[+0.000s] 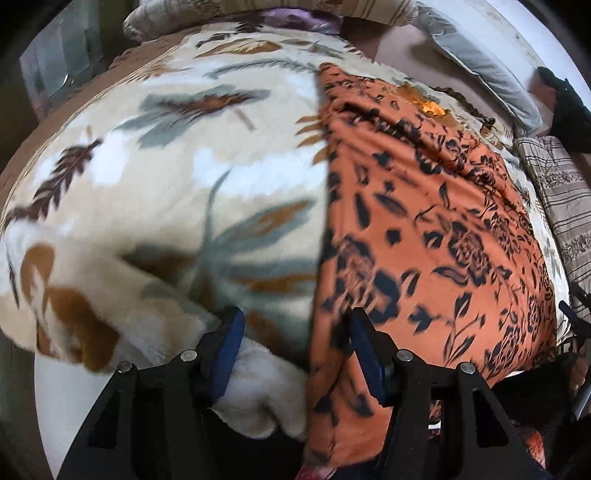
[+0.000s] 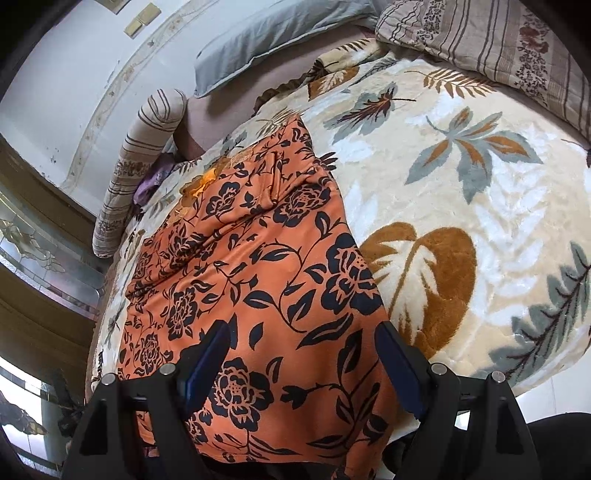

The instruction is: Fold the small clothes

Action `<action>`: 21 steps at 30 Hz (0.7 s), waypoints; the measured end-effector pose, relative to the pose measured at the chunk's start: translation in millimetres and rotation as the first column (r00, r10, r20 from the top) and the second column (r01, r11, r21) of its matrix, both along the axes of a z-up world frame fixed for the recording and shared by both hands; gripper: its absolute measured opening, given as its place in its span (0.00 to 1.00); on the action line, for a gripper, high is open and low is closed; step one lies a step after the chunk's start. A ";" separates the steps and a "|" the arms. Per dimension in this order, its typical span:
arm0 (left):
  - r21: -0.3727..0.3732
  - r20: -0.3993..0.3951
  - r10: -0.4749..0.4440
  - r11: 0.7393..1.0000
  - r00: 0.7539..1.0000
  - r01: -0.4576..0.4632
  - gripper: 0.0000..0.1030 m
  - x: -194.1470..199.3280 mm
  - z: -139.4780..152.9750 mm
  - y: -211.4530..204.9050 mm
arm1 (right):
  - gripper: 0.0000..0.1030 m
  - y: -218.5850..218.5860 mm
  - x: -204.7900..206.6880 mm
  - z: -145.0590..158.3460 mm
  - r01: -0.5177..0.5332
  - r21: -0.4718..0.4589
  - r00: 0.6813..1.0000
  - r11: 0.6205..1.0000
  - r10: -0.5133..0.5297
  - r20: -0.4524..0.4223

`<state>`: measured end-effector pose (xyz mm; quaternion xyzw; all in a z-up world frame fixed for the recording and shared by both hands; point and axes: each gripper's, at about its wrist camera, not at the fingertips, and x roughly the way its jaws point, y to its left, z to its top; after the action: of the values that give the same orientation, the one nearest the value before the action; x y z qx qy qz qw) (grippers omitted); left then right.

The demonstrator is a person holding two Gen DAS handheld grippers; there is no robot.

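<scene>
An orange garment with black flowers lies flat on the cream leaf-print blanket and hangs over the near bed edge. It also shows in the right wrist view. My left gripper is open above the garment's left edge, one blue-padded finger over the blanket, the other over the cloth. My right gripper is open above the garment's near end, close to its right edge. Neither holds anything.
A grey pillow and a striped bolster lie at the head of the bed. A striped quilt lies at the far right. A white wall and a glass-panelled door stand to the left.
</scene>
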<state>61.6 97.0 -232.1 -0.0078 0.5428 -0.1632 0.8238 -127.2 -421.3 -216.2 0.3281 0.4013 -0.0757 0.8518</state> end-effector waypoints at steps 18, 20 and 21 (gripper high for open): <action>-0.055 -0.074 0.066 0.996 0.995 -0.070 0.59 -56.1 -6.6 45.7 | 0.81 13.1 16.7 3.7 -0.049 0.039 0.998 0.998 0.047 0.046; -0.098 -0.045 0.015 0.995 0.999 -0.019 0.59 -59.4 5.7 34.2 | 0.81 6.4 9.5 3.1 -0.027 0.045 0.999 0.999 0.025 0.048; -0.111 -0.030 -0.009 0.994 1.000 0.005 0.59 -58.9 10.6 27.6 | 0.81 1.7 5.5 2.7 -0.011 0.051 0.999 0.999 0.009 0.047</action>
<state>2.7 124.6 -221.4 -0.0540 0.5455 -0.1957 0.8131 -121.7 -419.6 -213.5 0.3494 0.3846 -0.0537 0.8527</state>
